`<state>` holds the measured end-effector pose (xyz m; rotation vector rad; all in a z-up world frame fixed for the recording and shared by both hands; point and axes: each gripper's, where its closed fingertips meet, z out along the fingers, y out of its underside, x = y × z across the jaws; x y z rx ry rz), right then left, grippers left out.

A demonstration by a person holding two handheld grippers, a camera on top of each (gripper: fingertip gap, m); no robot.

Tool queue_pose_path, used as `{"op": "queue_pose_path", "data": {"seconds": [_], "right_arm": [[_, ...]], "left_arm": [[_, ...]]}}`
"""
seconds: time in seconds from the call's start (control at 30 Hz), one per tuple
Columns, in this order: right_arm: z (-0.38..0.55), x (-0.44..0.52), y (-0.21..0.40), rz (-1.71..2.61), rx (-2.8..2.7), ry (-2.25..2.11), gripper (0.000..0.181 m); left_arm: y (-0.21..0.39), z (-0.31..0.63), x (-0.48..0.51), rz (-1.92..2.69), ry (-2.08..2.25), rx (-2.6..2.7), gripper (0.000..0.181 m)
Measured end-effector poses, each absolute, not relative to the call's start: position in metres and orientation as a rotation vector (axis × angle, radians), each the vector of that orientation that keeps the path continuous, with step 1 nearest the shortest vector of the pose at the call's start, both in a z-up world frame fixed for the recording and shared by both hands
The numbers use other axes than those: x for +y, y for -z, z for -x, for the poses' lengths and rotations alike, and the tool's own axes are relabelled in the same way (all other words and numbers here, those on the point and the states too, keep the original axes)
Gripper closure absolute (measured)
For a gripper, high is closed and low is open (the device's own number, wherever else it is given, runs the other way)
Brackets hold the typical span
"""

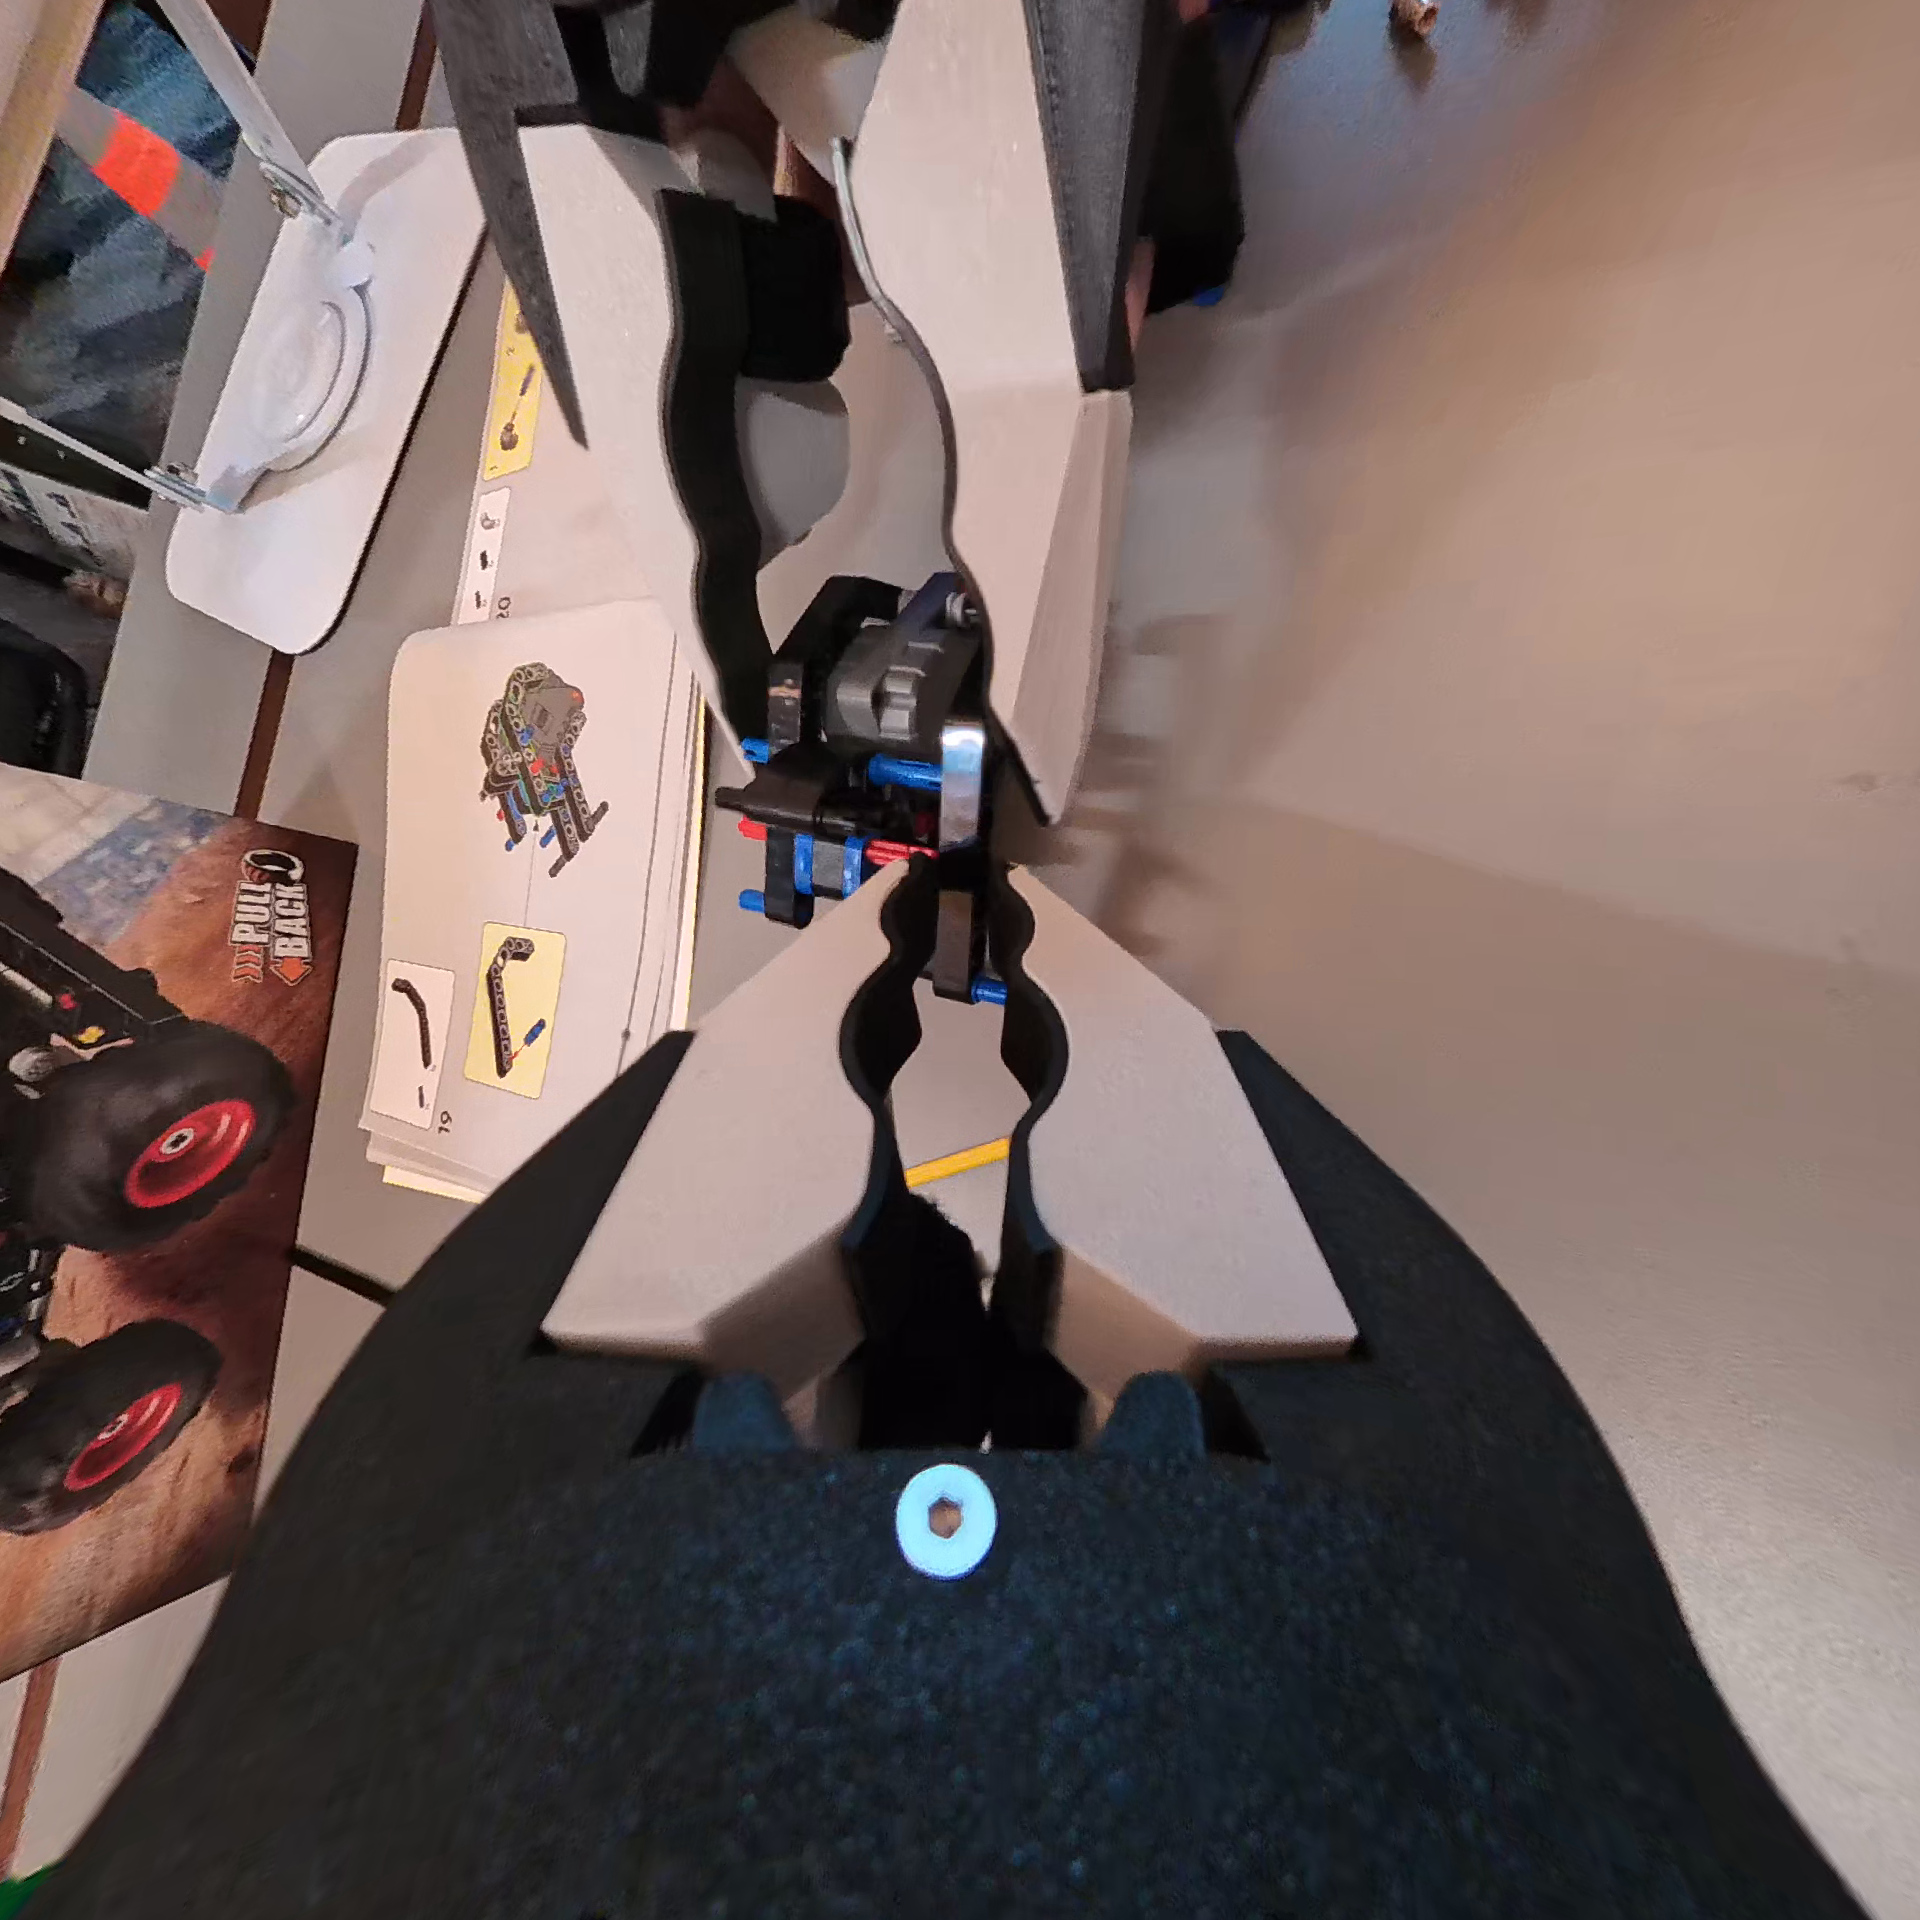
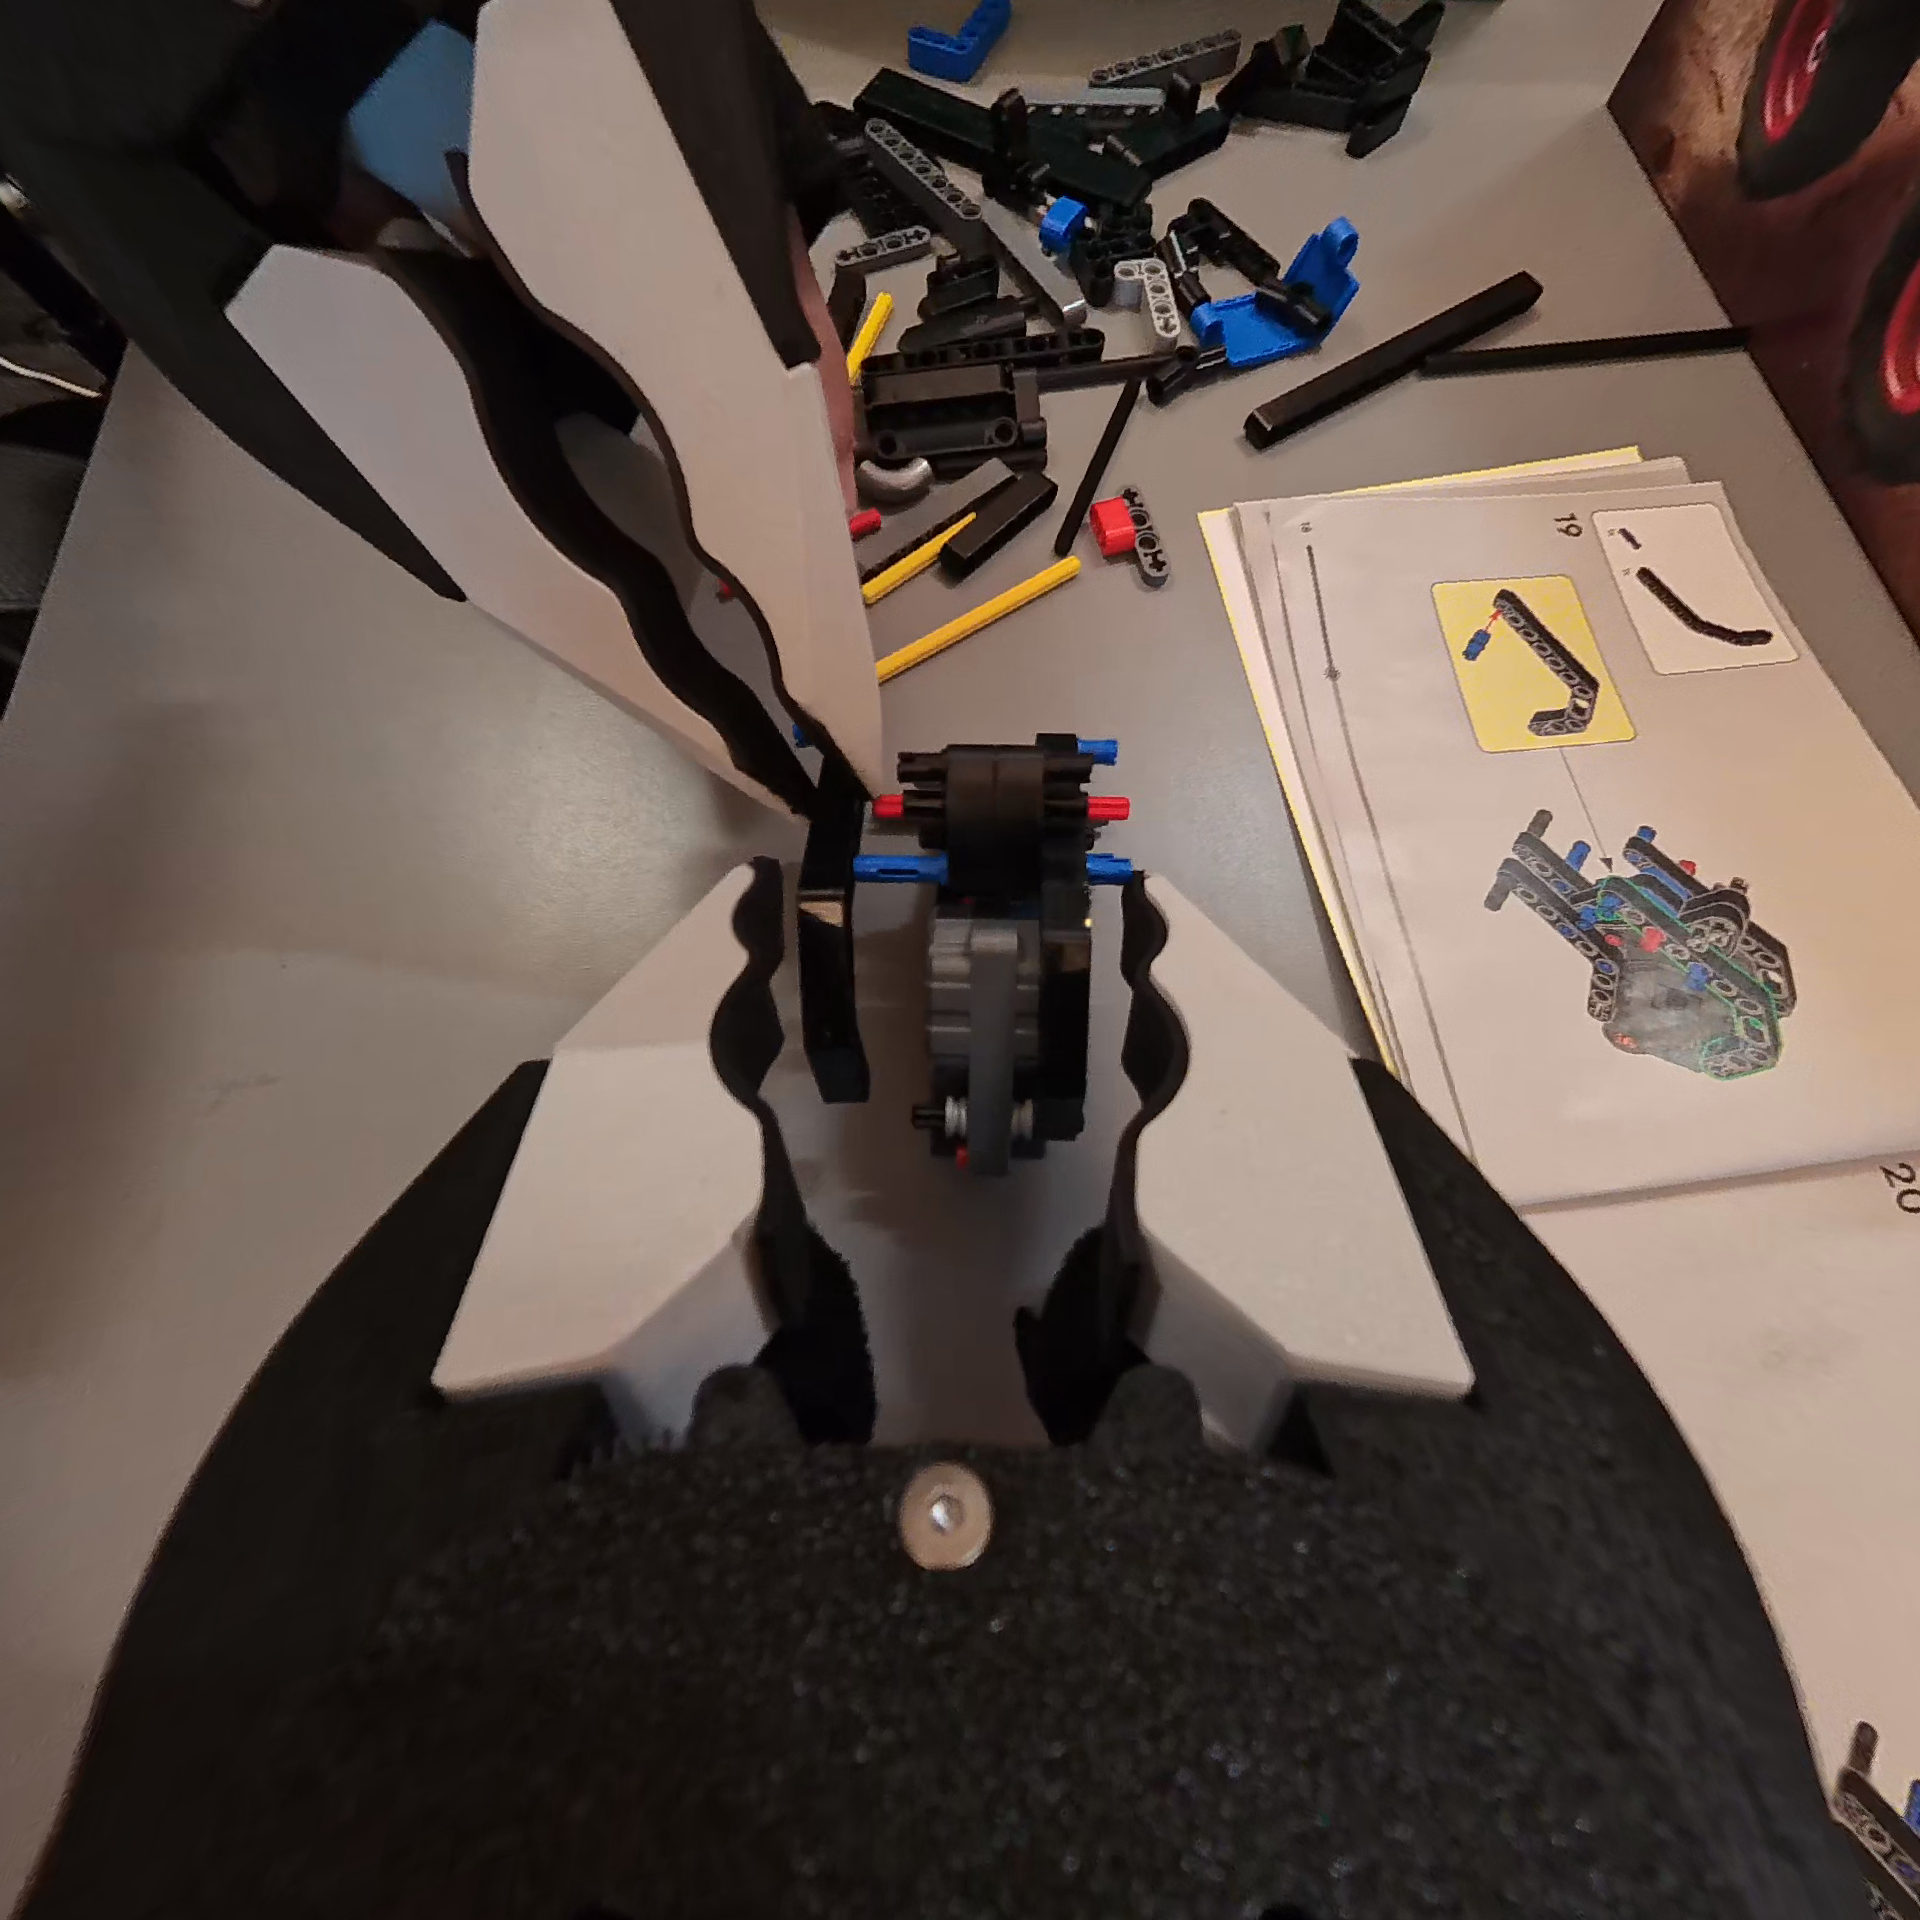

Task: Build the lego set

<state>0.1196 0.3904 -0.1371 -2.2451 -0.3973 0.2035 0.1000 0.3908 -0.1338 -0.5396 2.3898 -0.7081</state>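
Two grippers meet over the grey table (image 2: 312, 831) at one small model (image 2: 987, 935), a black frame round a grey motor block with blue and red pins sticking out. The right gripper (image 2: 940, 914) straddles the model with its fingers wide apart; the right finger looks to touch the frame, the left one stands a little off a black beam (image 2: 831, 966), so I cannot tell whether it truly grips. The left gripper (image 1: 951, 883) comes from the far side, its jaws nearly closed and pinching the end of that black beam, which hangs at the model's left flank on a blue pin. Loose parts (image 2: 1091, 260) lie in a heap at the far end of the table, a yellow axle (image 2: 977, 620) nearer, and the open booklet (image 2: 1558, 831) to the right. I judge the model light and stiff but brittle at its joints: pins slip out under a sideways twist. The flat black frame sides look the best hold, not the pins or the grey block's axle. The glossy plastic may slide in smooth fingers.
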Motion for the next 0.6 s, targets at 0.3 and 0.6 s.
{"op": "queue_pose_path", "data": {"seconds": [0.3,0.6], "right_arm": [[-0.1241,0.3897,0.1379,2.255,-0.38,-0.2,0.122],[-0.1249,0.3881,0.1384,2.259,-0.392,-0.18,0.12]], "left_arm": [[0.1356,-0.1003,0.3887,0.516,0.693,2.405,0.174],[0.135,-0.1044,0.3963,0.443,0.581,2.386,0.174]]}}
